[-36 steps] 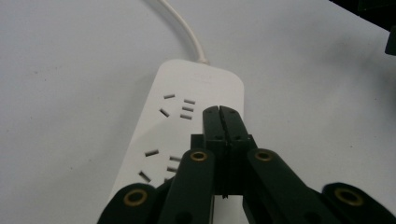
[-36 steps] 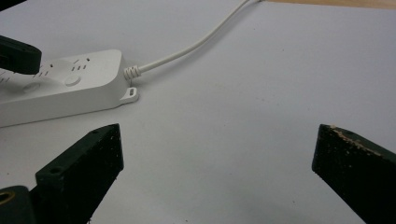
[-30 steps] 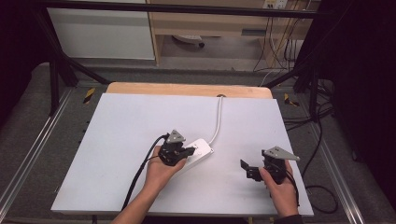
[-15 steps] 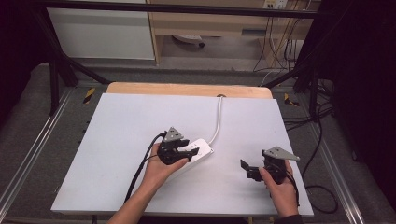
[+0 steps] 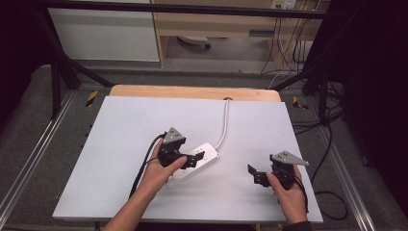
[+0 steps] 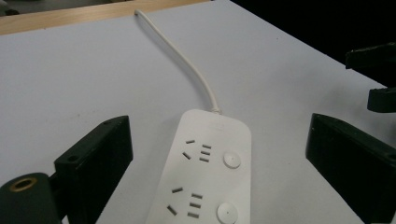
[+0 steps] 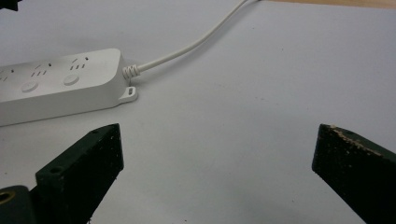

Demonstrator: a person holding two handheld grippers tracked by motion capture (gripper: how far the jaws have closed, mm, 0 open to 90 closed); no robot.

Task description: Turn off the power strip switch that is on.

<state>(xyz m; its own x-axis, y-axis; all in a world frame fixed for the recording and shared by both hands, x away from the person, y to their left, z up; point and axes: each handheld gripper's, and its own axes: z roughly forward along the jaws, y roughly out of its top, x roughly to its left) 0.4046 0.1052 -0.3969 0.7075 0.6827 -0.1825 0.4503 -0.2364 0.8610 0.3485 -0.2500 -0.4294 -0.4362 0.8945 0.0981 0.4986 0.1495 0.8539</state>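
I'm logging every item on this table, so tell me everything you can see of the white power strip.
The power strip is a flat, glossy white plastic bar with rounded corners, lying face up on the white table. Its sockets each have a round white button beside them, and a small mounting tab sits at the cord end. A white cord with a ribbed collar curves away to the table's far edge. The left gripper straddles it, jaws wide and just opened, pads clear of it.

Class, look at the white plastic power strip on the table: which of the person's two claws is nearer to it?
Left. The left claw hangs right over the white plastic power strip, jaws open astride it; the right claw rests apart on the table.
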